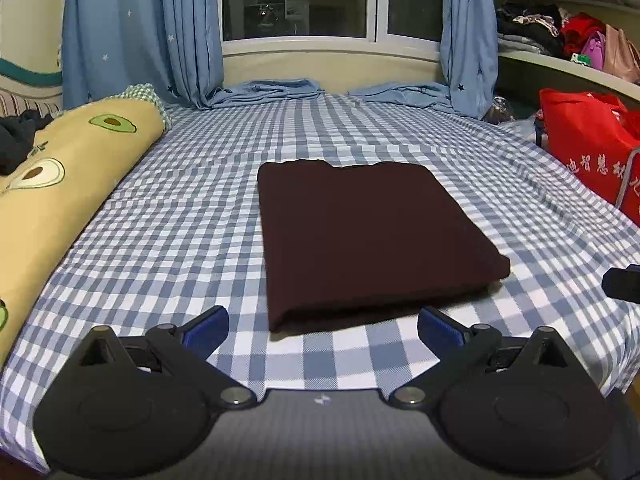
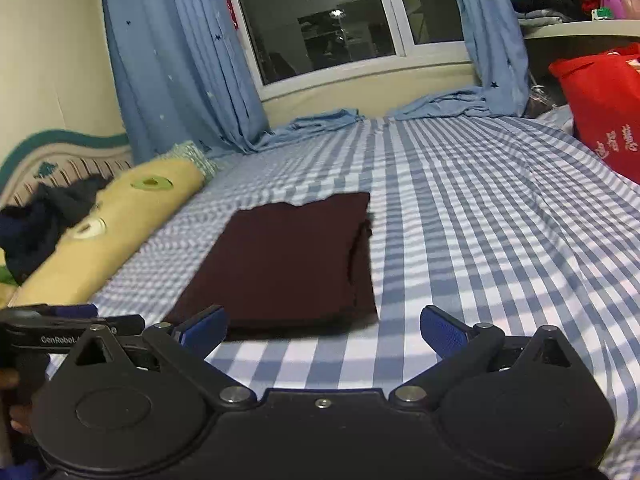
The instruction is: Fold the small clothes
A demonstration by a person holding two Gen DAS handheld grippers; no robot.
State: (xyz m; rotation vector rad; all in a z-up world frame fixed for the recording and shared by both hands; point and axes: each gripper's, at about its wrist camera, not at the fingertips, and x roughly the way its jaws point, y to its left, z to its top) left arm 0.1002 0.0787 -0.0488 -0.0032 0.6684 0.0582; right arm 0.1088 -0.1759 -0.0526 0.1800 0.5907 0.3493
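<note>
A dark maroon garment (image 1: 368, 236) lies folded into a neat rectangle on the blue-and-white checked bed sheet (image 1: 180, 240). It also shows in the right wrist view (image 2: 288, 264), left of centre. My left gripper (image 1: 322, 330) is open and empty, just in front of the garment's near edge. My right gripper (image 2: 324, 330) is open and empty, in front of the garment's near right corner. The left gripper's body (image 2: 60, 328) shows at the left edge of the right wrist view. A dark part of the right gripper (image 1: 622, 284) shows at the right edge of the left wrist view.
A yellow avocado-print rolled quilt (image 1: 60, 184) lies along the left side of the bed, with dark clothes (image 2: 40, 224) behind it. A red bag (image 1: 596, 148) stands at the right. Blue curtains (image 1: 140, 32) and a window (image 1: 300, 0) are at the far end. Shelves (image 1: 560, 32) hold clothes.
</note>
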